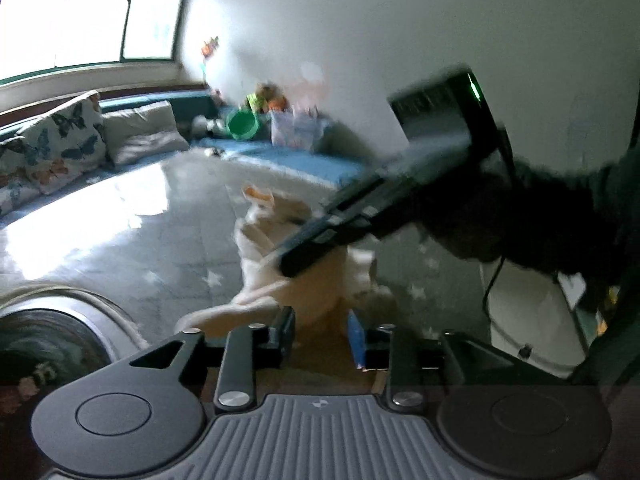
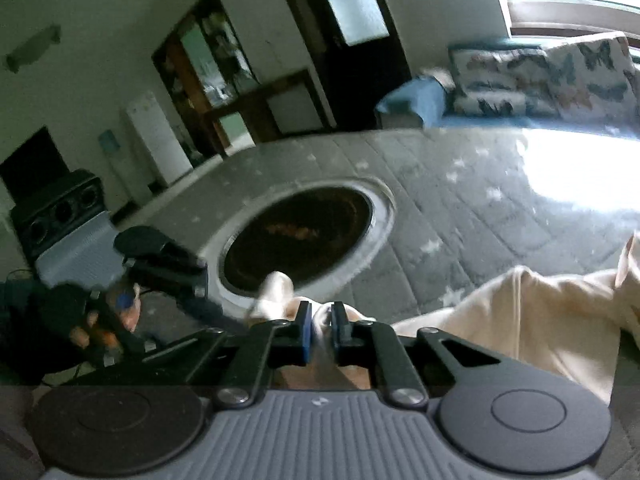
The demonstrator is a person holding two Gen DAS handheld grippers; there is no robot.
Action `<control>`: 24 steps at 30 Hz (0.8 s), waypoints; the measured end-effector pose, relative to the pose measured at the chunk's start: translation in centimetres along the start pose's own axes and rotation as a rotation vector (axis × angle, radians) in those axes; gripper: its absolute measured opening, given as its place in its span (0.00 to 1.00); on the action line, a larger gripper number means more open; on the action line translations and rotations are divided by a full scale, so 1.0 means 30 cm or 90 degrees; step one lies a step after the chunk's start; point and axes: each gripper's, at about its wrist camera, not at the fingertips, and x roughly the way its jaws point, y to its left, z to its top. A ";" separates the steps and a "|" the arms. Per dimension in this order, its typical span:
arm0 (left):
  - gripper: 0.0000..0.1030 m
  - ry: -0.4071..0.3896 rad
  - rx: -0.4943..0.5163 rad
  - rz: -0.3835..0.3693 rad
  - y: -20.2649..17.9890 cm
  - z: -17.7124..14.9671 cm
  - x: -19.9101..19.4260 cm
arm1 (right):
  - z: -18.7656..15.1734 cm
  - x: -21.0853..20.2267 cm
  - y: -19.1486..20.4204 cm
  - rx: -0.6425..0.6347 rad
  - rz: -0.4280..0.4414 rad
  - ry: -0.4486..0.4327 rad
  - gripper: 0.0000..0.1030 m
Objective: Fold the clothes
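Both tools are gripping one cream garment [image 2: 520, 320] and lifting part of it off the grey quilted bed [image 2: 460, 184] with its white stars. The right tool [image 2: 321, 330] is clenching a bunched fold of the cloth between its blue-padded fingers [image 2: 305, 332], the jaws standing close with fabric pinched in the gap. In its own view the left tool [image 1: 320, 336] is showing jaws somewhat apart with cream cloth lying in the gap; whether the pads are biting or merely bracketing it, I cannot tell, since that view is smeared with motion.

The garment is lying on the near part of the bed, beside a round dark tray with a pale rim [image 2: 298, 242], which is sitting on the covers. From the right tool the cloth is running away to that tool's right as one long limp band, so its long axis is stretching roughly across the bed's near edge; a pale flap with an orange mark [image 1: 256, 194] is rising at its far end in the left view. Which end is collar or hem I cannot make out.

I am judging this a carrying or spreading step: the cloth is being held by gathered handfuls, not flat. Whether it is being drawn out for folding or brought over mid-fold, the scene is fitting either. Next, even tension between the grips seems needed so the band is not twisting
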 end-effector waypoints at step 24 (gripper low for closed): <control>0.56 0.093 -0.085 -0.046 0.146 0.027 0.212 | -0.165 -0.008 0.158 -0.139 0.033 0.066 0.08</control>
